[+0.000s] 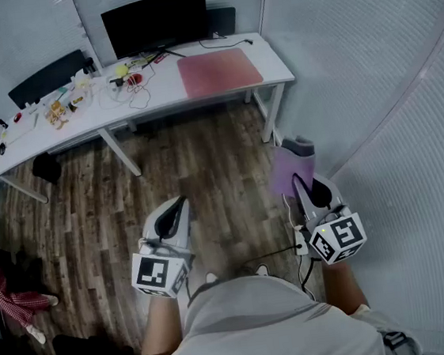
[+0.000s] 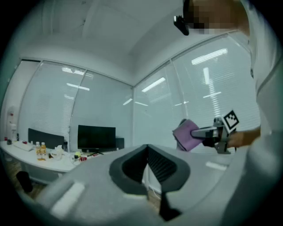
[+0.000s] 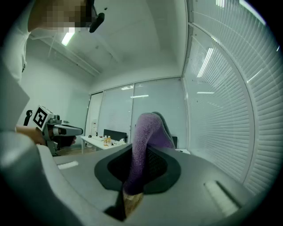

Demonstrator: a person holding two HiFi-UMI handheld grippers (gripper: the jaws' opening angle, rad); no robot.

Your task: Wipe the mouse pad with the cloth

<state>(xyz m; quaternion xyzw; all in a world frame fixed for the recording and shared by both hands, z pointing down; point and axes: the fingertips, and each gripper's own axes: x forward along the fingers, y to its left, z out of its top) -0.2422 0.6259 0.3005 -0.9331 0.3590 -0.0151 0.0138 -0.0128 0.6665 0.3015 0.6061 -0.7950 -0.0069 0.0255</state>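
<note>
A pink mouse pad (image 1: 219, 71) lies on the right end of the white desk (image 1: 277, 64) at the far side of the room. My right gripper (image 1: 304, 190) is shut on a purple cloth (image 1: 292, 169), held over the wooden floor well short of the desk. That cloth (image 3: 147, 141) sticks up between the jaws in the right gripper view, and the cloth (image 2: 188, 135) also shows in the left gripper view. My left gripper (image 1: 177, 211) is shut and holds nothing, level with the right one.
A black monitor (image 1: 156, 21) stands at the back of the desk, with cables, bottles and small items (image 1: 77, 98) spread over its left part. A black chair (image 1: 47, 77) stands behind. Slatted blinds (image 1: 391, 90) line the right wall. Red checked fabric (image 1: 13, 300) lies at far left.
</note>
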